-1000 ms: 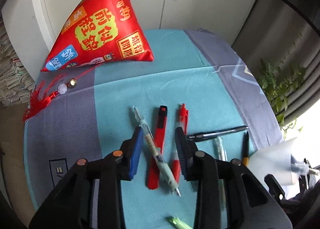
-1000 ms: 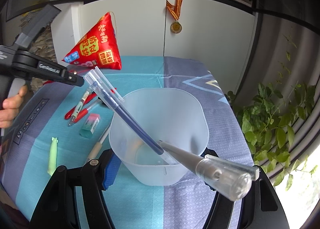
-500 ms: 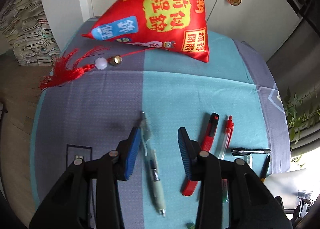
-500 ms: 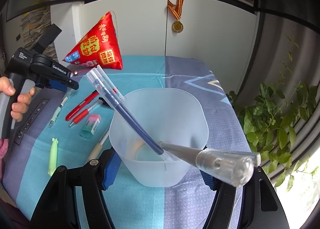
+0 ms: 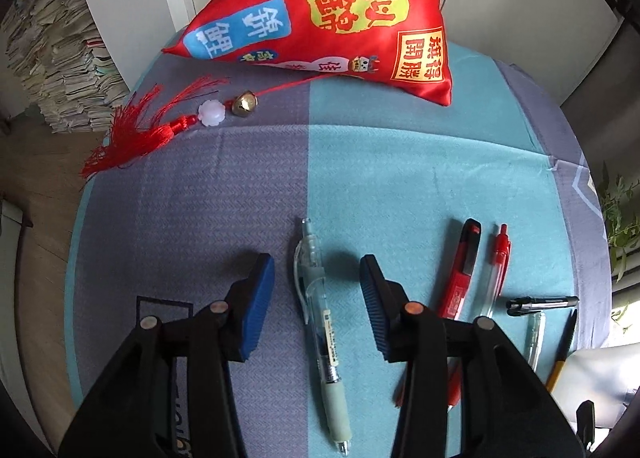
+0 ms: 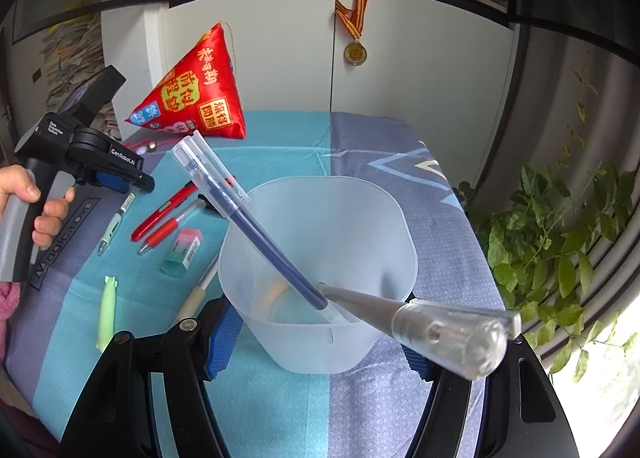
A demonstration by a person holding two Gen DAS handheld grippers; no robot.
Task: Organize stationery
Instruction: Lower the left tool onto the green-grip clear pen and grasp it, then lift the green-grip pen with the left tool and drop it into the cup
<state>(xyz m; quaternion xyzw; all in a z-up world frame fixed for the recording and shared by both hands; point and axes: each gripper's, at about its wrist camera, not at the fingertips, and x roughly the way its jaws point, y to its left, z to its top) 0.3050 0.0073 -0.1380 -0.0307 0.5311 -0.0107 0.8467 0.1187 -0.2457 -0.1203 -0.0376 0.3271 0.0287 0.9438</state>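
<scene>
Left gripper [image 5: 316,278] jaws opening, astride clear retractable pen [image 5: 320,322] lying on tablecloth [image 5: 400,177] | right gripper [image 6: 320,332] clamped on plastic cup [image 6: 316,270] | pen light, stiff, slick: grasp mid-barrel.

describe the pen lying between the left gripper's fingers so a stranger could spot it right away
On the blue and grey tablecloth, below the red pyramid cushion, pens lie in a loose row. The clear pen lies apart at the row's left end, between the opening pads of the left gripper, untouched. Only it has a pale green grip; its neighbours are red.
</scene>
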